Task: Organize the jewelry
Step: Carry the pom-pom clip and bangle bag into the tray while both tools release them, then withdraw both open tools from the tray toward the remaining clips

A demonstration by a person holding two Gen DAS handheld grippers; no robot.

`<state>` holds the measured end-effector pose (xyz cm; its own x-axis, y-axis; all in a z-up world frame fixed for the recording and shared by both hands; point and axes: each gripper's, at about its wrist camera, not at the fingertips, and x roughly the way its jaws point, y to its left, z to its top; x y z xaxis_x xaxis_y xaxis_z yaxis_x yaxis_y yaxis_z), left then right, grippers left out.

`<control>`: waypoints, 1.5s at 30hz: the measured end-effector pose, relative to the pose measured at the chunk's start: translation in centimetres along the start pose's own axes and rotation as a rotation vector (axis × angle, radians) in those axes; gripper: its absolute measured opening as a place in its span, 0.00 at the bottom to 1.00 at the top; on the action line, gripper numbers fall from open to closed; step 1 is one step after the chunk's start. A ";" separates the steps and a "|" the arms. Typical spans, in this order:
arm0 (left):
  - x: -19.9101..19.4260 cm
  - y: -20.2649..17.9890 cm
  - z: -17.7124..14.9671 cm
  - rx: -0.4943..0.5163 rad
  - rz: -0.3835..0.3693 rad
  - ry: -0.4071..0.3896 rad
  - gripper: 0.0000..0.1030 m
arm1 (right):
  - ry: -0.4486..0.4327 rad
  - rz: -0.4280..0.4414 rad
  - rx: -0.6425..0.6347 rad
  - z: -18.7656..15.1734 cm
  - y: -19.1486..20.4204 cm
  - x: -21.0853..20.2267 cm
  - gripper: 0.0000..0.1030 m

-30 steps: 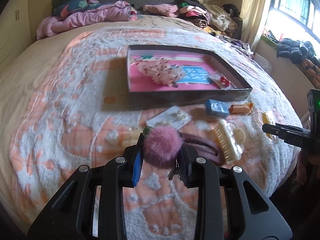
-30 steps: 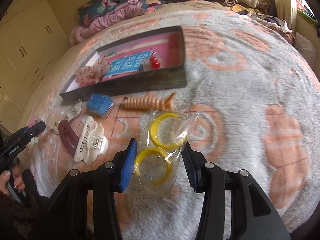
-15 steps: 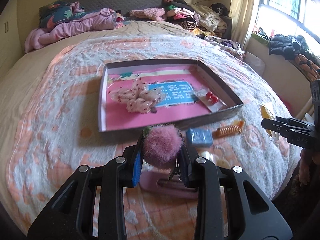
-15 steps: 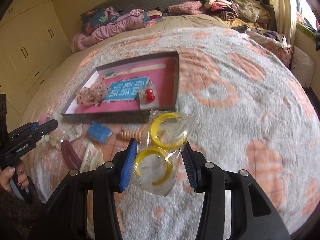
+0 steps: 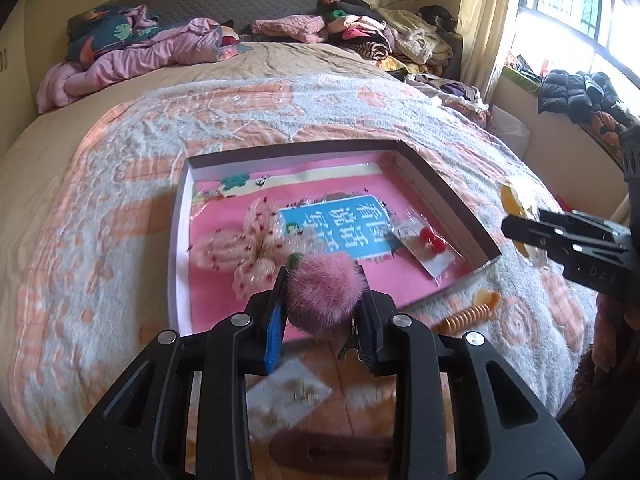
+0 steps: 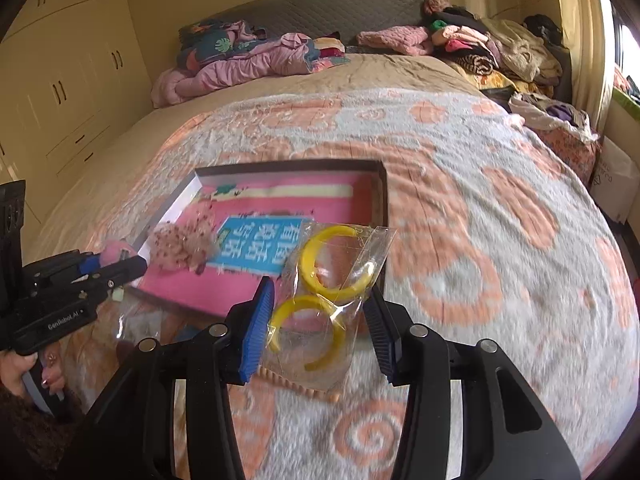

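Observation:
A shallow box (image 5: 178,240) (image 6: 382,196) with a pink lining lies on the bed; inside are a dotted fabric bow (image 5: 244,244) (image 6: 180,246) and a packet with red earrings (image 5: 430,240). My left gripper (image 5: 322,300) (image 6: 120,266) is shut on a fluffy pink pompom clip (image 5: 326,294), held over the box's near edge. My right gripper (image 6: 318,320) (image 5: 520,228) is shut on a clear bag of yellow bangles (image 6: 326,292), hanging above the box's near right corner.
An orange spiral hair tie (image 5: 470,314) and a card of earrings (image 5: 288,394) lie on the patterned blanket (image 6: 480,240) in front of the box. Piled clothes (image 5: 380,36) and bedding line the headboard. A person's hand (image 6: 24,364) grips the left tool.
Both grippers have lifted and moved toward the box with their loads; the pompom now hangs over the box's front edge and the bangle bag is off the blanket.

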<state>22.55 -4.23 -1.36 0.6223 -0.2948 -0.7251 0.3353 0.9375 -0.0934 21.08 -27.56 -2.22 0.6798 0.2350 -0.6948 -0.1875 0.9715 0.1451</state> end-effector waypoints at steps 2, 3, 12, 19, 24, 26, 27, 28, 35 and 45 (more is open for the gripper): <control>0.7 -0.1 0.5 0.005 0.000 0.006 0.22 | -0.001 -0.001 -0.008 0.8 -0.1 0.6 0.42; 1.1 -0.2 0.8 0.007 -0.003 0.010 0.22 | -0.001 -0.003 -0.017 1.3 -0.1 1.1 0.42; 3.8 -0.5 2.0 0.034 0.010 0.045 0.22 | 0.017 -0.024 -0.057 3.7 -0.5 4.7 0.42; 5.8 0.1 1.9 0.025 0.020 0.080 0.22 | 0.071 -0.047 -0.064 4.2 -0.6 8.3 0.42; 6.7 0.5 1.8 0.019 0.028 0.097 0.22 | 0.104 -0.048 -0.068 4.4 -0.3 10.4 0.42; 6.9 0.5 1.7 0.024 0.033 0.101 0.23 | 0.114 -0.049 -0.071 4.5 -0.1 11.0 0.42; 6.9 0.5 1.6 0.027 0.035 0.101 0.24 | 0.119 -0.051 -0.072 4.5 0.0 11.3 0.43; 7.0 0.5 1.6 0.027 0.035 0.103 0.26 | 0.124 -0.051 -0.070 4.5 0.0 11.6 0.43; 6.1 0.9 1.2 0.017 0.044 0.092 0.42 | 0.145 -0.051 -0.062 4.2 0.3 13.0 0.45; 3.8 1.3 0.8 0.017 0.079 0.063 0.57 | 0.094 -0.043 -0.047 3.5 0.1 10.6 0.63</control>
<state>25.90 -4.30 -3.71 0.6021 -0.2076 -0.7710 0.2990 0.9540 -0.0233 30.75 -24.82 -7.07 0.6186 0.1872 -0.7631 -0.1941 0.9775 0.0825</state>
